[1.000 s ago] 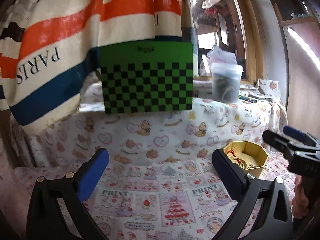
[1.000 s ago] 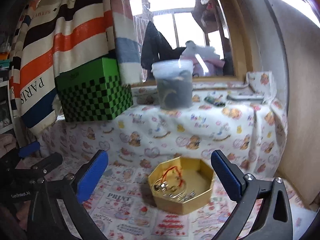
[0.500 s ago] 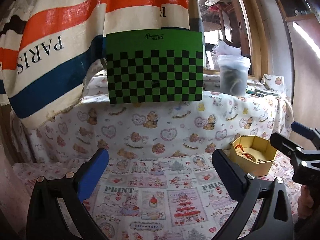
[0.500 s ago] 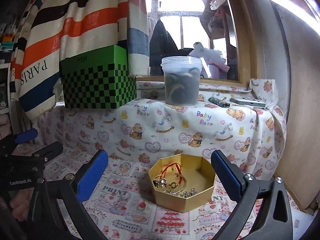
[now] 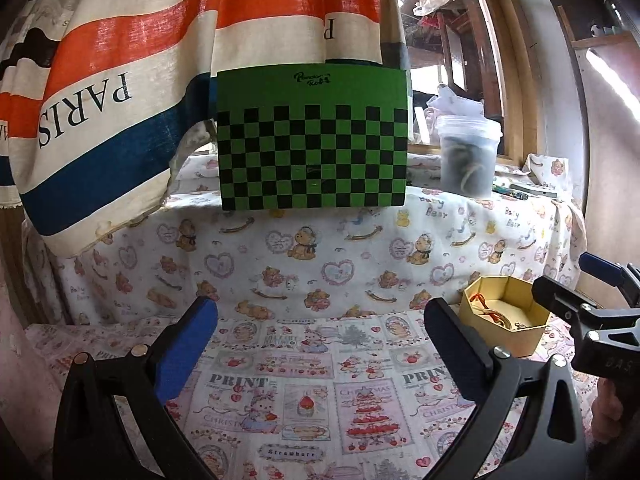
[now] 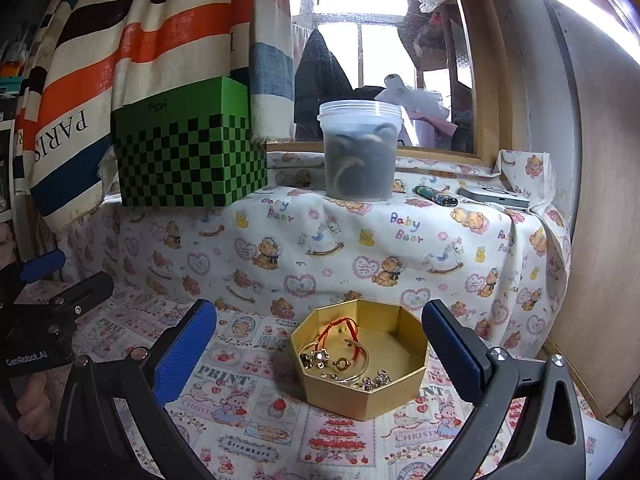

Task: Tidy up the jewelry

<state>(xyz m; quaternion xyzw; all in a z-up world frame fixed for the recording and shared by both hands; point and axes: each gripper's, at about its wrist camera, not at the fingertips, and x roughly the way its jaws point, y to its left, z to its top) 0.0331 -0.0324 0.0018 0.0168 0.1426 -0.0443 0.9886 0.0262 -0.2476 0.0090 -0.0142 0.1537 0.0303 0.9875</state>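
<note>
Jewelry location: a tangle of small pieces lies in the open gold octagonal cardboard box [image 6: 362,364] on the bench, which is covered in a printed cartoon cloth [image 6: 256,412]. The pieces are a red cord bracelet [image 6: 339,326], a thin gold bangle [image 6: 360,364] and small metal charms [image 6: 376,380].
Handling: by my judgement all are light. The cord is limp, the bangle stiff and slippery, and the charms are tiny and likely to snag each other.
Where to hold: the raised loop of the cord or the bangle's rim looks easiest to pinch.
Right tool [image 6: 320,344]: jaws wide apart, empty, just short of the box.
Left tool [image 5: 320,340]: jaws wide apart, empty, over bare cloth, well left of the box.
Surroundings: a green-and-black chequered box [image 6: 188,156] and a lidded translucent plastic tub [image 6: 360,152] stand on the raised ledge behind, apart from the work.
In the way: only the box walls, which limit side approach.
</note>
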